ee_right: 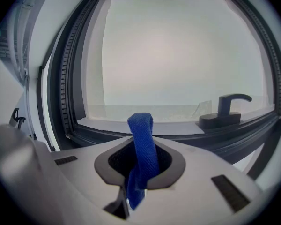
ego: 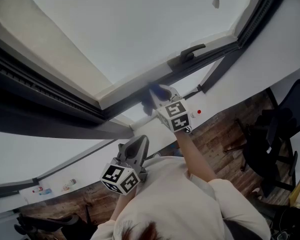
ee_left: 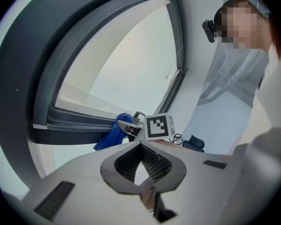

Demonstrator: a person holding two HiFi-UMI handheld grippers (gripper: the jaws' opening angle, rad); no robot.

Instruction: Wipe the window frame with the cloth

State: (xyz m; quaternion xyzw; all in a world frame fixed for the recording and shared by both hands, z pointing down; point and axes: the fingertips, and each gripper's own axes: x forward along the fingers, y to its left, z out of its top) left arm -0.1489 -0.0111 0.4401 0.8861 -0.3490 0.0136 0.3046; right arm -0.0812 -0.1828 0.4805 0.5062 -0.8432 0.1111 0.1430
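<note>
1. Window pane (ego: pixel 140 24): pale and featureless. It fills the field straight ahead of the right gripper.
2. Window frame (ego: pixel 50 96): dark, with a ribbed channel along its rails. Its lower rail (ee_right: pixel 253 128) runs across just beyond the right gripper's tips.
3. Floor (ego: pixel 225 134): wood-patterned, well behind and below both grippers.
4. Office chair (ego: pixel 270 139): black, standing on that floor to the right gripper's rear right, well apart from it.
5. Person's forearm (ego: pixel 195 154): extended toward the frame, carrying the right gripper at its far end.
6. Right gripper (ego: pixel 157 95): raised to the lower rail. Jaws are closed narrow on the cloth, confirmed in the right gripper view (ee_right: pixel 139 165).
7. Left gripper (ego: pixel 136 144): held lower and nearer the body than the right gripper, clear of the frame. In the left gripper view (ee_left: pixel 141 165) the jaws meet at the tips with nothing between them.
8. Window handle (ee_right: pixel 229 108): black lever on a flat base, mounted on the lower rail ahead of the right gripper and to its right, apart from it.
9. Cloth (ee_right: pixel 141 144): blue, pinched between the right gripper's jaws. A folded loop stands up past the tips toward the rail. In the left gripper view the cloth (ee_left: pixel 111 136) hangs against the lower rail; firm contact cannot be confirmed.
</note>
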